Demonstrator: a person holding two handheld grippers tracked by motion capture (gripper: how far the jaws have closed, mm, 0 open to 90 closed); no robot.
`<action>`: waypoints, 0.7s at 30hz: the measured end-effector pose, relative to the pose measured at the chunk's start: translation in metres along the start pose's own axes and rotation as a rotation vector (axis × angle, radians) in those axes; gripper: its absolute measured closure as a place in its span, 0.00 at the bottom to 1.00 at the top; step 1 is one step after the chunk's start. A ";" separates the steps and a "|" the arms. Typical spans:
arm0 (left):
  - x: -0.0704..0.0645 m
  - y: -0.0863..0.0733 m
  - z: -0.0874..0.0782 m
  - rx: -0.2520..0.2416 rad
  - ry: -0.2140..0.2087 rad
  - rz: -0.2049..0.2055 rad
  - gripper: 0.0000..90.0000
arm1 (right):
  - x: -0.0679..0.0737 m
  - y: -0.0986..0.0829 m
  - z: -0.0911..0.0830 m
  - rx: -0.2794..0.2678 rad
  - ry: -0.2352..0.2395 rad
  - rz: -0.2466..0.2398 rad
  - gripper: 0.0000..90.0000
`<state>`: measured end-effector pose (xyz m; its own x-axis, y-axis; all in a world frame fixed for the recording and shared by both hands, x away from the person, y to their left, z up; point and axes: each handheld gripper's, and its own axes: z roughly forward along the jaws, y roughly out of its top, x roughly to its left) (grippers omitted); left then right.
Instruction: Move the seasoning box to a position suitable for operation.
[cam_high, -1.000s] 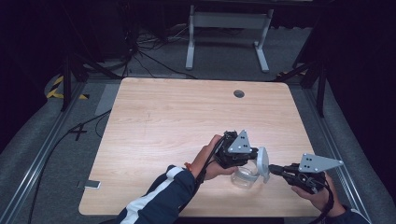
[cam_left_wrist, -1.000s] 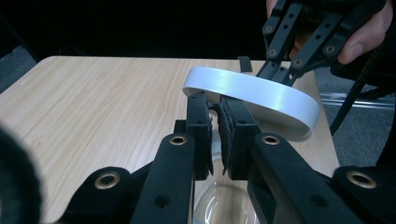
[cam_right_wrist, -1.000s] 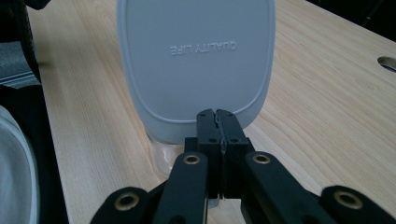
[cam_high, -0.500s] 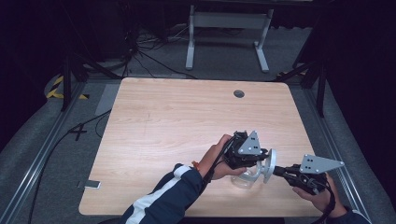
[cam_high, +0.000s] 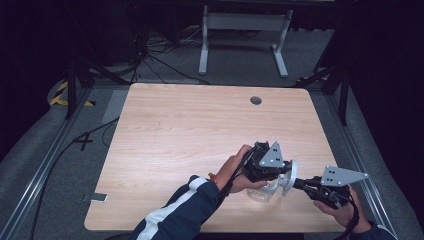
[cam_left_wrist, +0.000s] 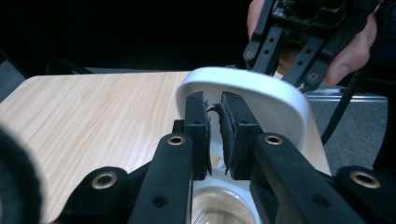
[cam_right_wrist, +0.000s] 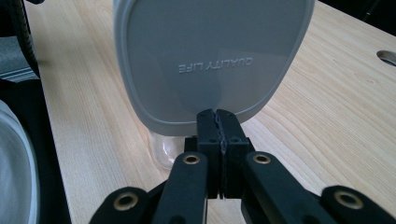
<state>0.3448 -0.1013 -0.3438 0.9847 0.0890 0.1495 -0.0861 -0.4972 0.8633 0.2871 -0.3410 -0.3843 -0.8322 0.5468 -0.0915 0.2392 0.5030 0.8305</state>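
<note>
Near the front right corner of the wooden table (cam_high: 200, 125), the right gripper (cam_high: 296, 183) was clamped on the edge of a grey lid (cam_right_wrist: 210, 60), which stood upright over a clear glass container (cam_high: 261, 193). The left gripper (cam_left_wrist: 215, 128) had its jaws nearly together around a small dark tab (cam_left_wrist: 215, 109) on the lid's inner side. Embossed lettering showed on the lid's flat face in the right gripper view.

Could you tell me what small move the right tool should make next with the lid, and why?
Probably tip the lid flat and lower it onto the clear container. The right tool pinches its edge and holds it nearly upright beside the container's mouth, while the left tool is closed at the rim, seemingly steadying the container.
</note>
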 end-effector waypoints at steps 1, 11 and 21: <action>0.000 0.001 0.001 -0.002 0.000 0.000 0.90 | 0.000 0.000 0.000 0.000 0.001 -0.001 0.99; 0.004 -0.008 -0.011 0.021 0.034 -0.004 0.88 | -0.001 0.000 -0.002 -0.006 0.003 -0.002 0.99; 0.014 -0.030 -0.044 0.040 0.105 -0.022 0.89 | -0.006 0.002 -0.002 -0.013 -0.012 -0.003 0.99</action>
<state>0.3549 -0.0473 -0.3462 0.9650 0.1892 0.1817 -0.0560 -0.5282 0.8473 0.2910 -0.3446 -0.3808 -0.8269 0.5533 -0.1007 0.2301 0.4962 0.8371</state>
